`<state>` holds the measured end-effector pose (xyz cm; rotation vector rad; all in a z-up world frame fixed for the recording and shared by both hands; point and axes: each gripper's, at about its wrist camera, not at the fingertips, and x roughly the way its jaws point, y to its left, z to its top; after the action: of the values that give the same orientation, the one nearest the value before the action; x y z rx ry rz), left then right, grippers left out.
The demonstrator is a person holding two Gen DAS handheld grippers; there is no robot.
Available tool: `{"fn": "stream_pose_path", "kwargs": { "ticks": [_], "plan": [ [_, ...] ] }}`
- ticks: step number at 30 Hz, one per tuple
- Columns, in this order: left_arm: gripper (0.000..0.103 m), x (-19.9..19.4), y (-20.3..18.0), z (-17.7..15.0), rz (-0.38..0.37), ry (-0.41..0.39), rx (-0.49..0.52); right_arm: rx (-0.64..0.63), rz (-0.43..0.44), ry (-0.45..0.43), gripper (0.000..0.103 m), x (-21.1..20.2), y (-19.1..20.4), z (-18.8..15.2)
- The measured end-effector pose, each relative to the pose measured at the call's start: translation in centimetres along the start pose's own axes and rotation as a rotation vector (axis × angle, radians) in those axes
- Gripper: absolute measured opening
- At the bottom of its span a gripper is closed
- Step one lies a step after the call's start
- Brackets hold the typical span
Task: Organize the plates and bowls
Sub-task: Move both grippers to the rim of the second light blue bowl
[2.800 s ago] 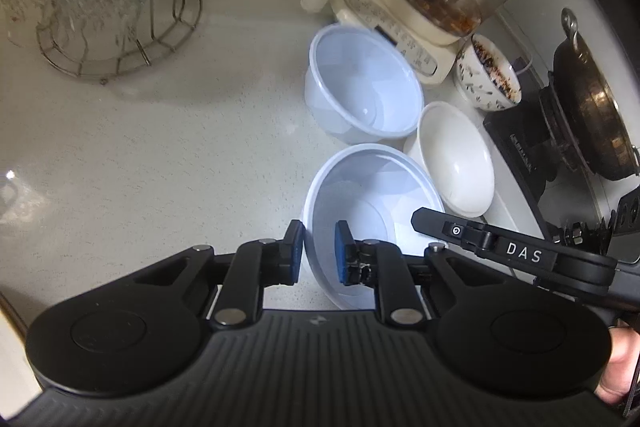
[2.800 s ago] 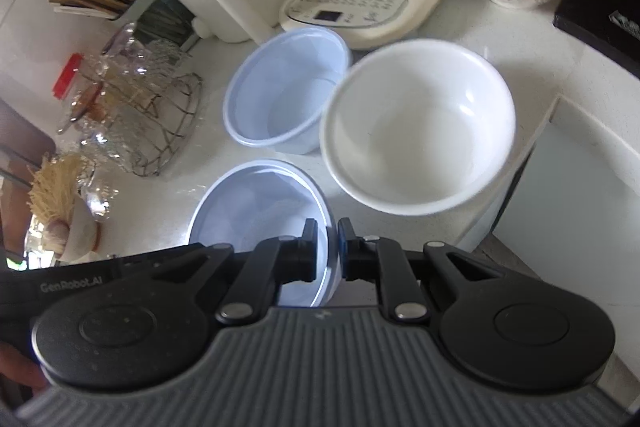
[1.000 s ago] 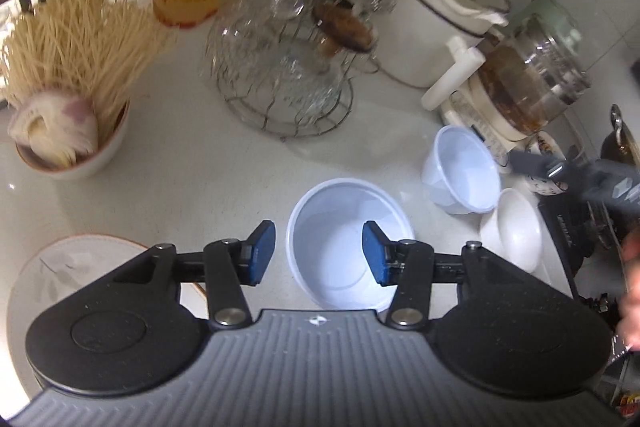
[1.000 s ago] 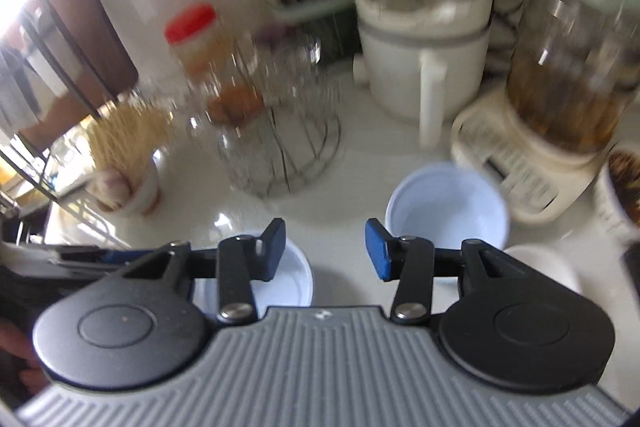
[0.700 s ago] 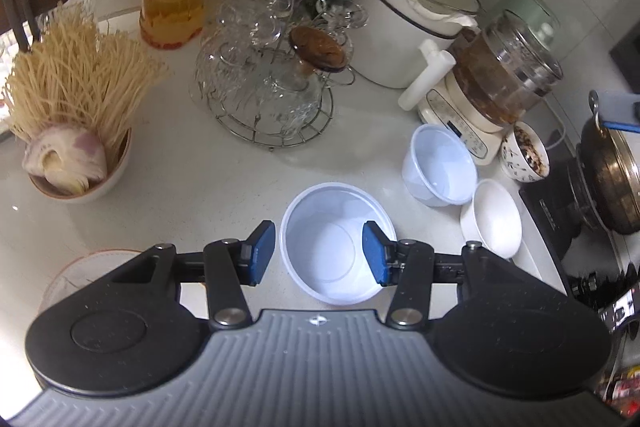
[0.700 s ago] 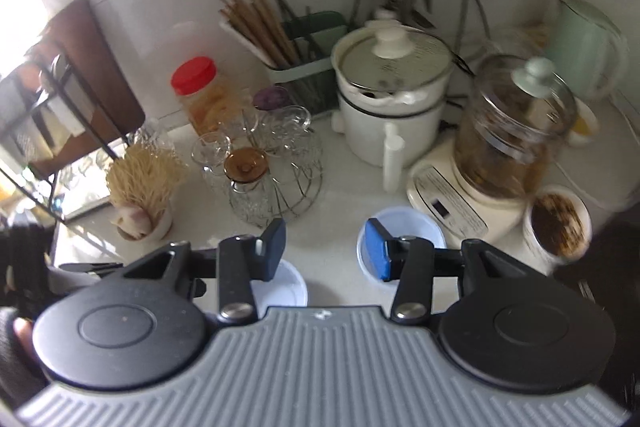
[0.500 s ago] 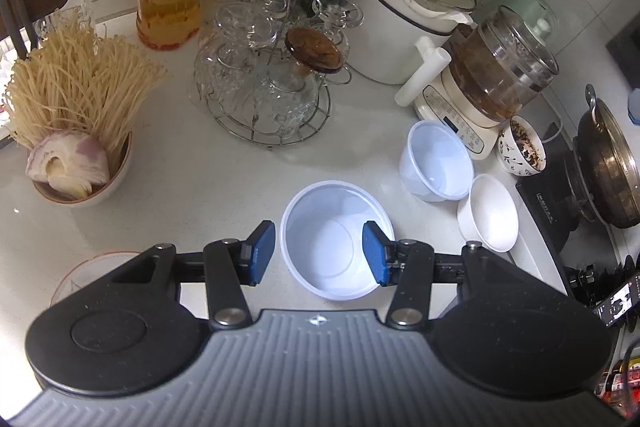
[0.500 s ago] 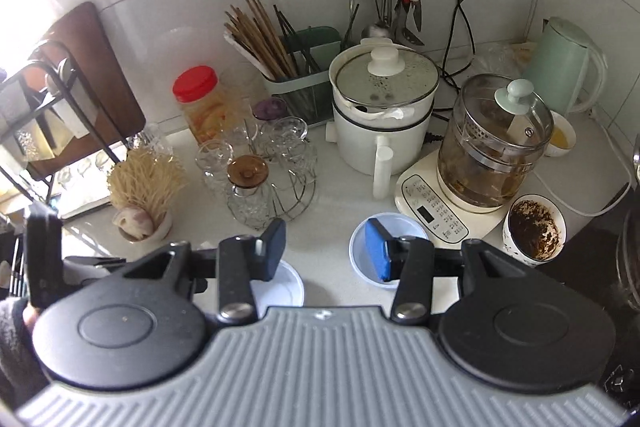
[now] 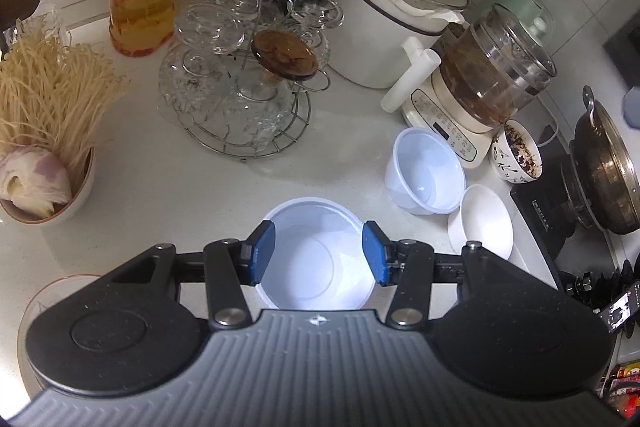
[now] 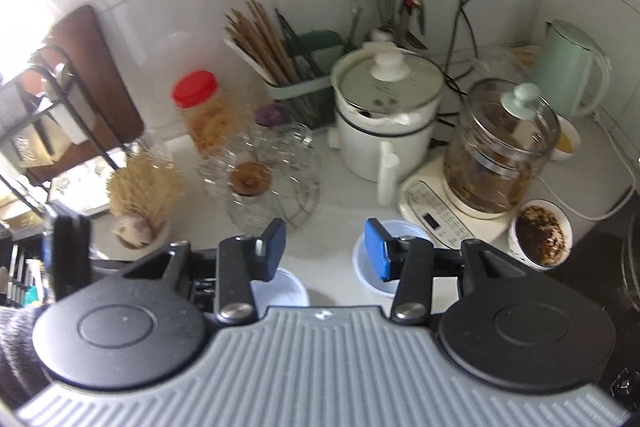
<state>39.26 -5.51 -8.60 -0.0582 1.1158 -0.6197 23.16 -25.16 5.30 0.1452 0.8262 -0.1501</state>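
pulling both grippers up and back from the counter (image 9: 160,187) is what has changed: a few seconds ago each had its jaws nearly closed at the rim of the near plastic bowl (image 9: 316,255), right in among the bowls, and now both stand spread wide and hold nothing. my left gripper (image 9: 316,259) hangs above that bowl, which sits alone and upright on the bare counter in front of the glass rack (image 9: 240,87), well apart from the others. the second plastic bowl (image 9: 426,171) rests by the tea maker's base (image 9: 444,123), with the white ceramic bowl (image 9: 484,223) touching or just beside it at the counter's edge. i judge the near bowl has been moved out and released, so one placement is done and the other two are left to gather or nest. from my right gripper (image 10: 324,247) the view is soft with motion; only slivers of the two plastic bowls show past the gripper body, and the ceramic bowl is hidden entirely. a pale dish (image 9: 48,295) at lower left is mostly covered by the left gripper, so i cannot tell whether it is a plate. the patterned bowl (image 9: 518,157) holds something dark, which i cannot identify.
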Motion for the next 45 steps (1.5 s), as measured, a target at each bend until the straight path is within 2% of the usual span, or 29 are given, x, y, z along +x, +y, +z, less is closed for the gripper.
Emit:
{"fn": "stream_pose_path", "kwargs": {
  "ticks": [7, 13, 17, 21, 26, 31, 33, 41, 45],
  "plan": [
    [0.054, -0.5, -1.0, 0.0, 0.000, -0.033, 0.031, 0.000, 0.004, -0.065, 0.046, -0.8, -1.7, -1.9],
    [0.054, -1.1, -2.9, -0.3, -0.033, -0.061, 0.056, 0.077, 0.010, -0.084, 0.046, -1.0, -4.9, -5.0],
    [0.054, -1.4, -4.8, -0.7, -0.046, -0.078, 0.087, 0.091, -0.025, -0.168, 0.046, -2.4, -7.4, -7.0],
    [0.054, -0.7, -6.7, -0.6, -0.070, -0.080, 0.105, 0.108, -0.030, -0.157, 0.046, -2.0, -9.3, -8.4],
    [0.054, 1.8, -8.8, -0.1, -0.083, -0.088, 0.124, 0.136, 0.005, -0.151, 0.046, 0.2, -11.1, -9.5],
    [0.054, 5.3, -9.7, 1.0, -0.099, -0.049, 0.107, 0.170, 0.016, -0.134, 0.045, 3.9, -12.4, -9.0],
    [0.054, 6.9, -10.0, 1.4, -0.095, -0.032, 0.106, 0.187, 0.048, -0.101, 0.045, 5.8, -13.0, -8.5],
    [0.052, 12.1, -9.3, 2.4, -0.112, 0.046, 0.021, 0.197, 0.054, 0.002, 0.044, 12.5, -14.6, -7.7],
    [0.048, 14.3, -8.8, 2.9, -0.111, 0.070, -0.004, 0.194, 0.051, 0.055, 0.040, 15.6, -15.4, -8.1]
  ]
}}
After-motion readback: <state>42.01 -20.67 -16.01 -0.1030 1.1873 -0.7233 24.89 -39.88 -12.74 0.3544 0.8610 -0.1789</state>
